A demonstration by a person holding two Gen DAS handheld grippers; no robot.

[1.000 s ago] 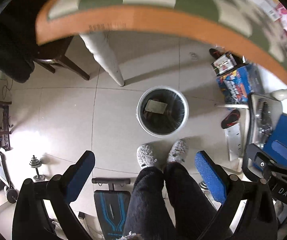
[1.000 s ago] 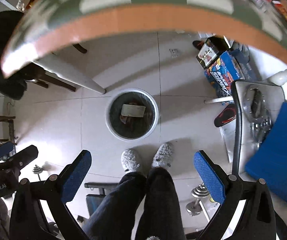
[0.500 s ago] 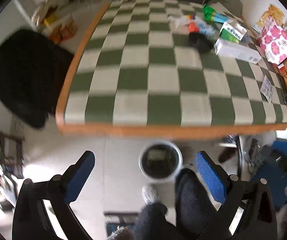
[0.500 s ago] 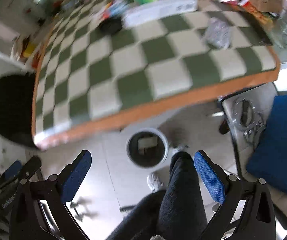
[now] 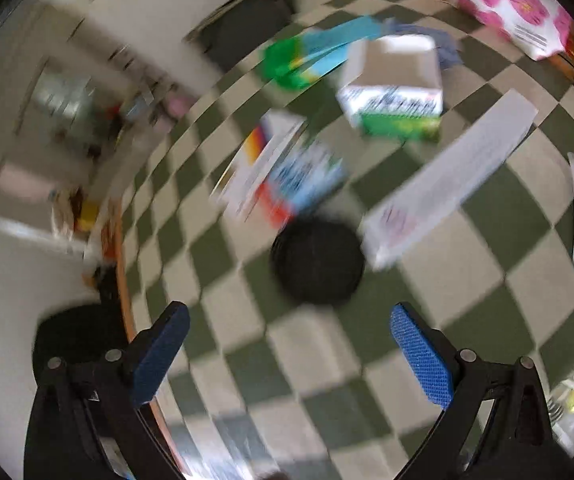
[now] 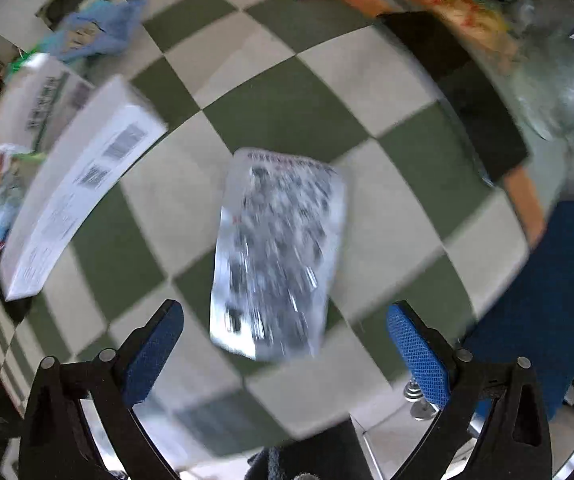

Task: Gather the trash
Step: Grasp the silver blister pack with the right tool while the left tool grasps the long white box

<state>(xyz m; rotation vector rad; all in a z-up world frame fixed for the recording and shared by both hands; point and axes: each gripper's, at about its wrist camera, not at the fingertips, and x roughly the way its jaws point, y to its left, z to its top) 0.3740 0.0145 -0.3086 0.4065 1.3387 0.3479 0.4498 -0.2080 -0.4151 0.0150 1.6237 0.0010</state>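
Both views are motion-blurred. My left gripper [image 5: 287, 344] is open and empty above the green-and-white checkered table [image 5: 319, 360]. Just beyond its fingertips lies a round black lid [image 5: 317, 266]. Past that lie a long white box [image 5: 447, 178], a colourful packet [image 5: 287, 176], a white-and-green carton [image 5: 395, 92] and a green-and-blue wrapper [image 5: 315, 54]. My right gripper [image 6: 285, 340] is open and empty over a silvery printed wrapper [image 6: 279, 252], which lies flat between its fingers. The long white box [image 6: 75, 188] shows to its left.
A pink flowered pack [image 5: 503, 4] lies at the table's far right. A black chair [image 5: 75, 336] stands off the table's left edge. A blue seat [image 6: 543, 304] stands at the right edge. A crumpled blue wrapper [image 6: 95, 32] and clear plastic [image 6: 555, 80] lie farther back.
Both grippers have swung up from the bin on the floor to over the tabletop and moved in close to the trash. Both stay open and empty.
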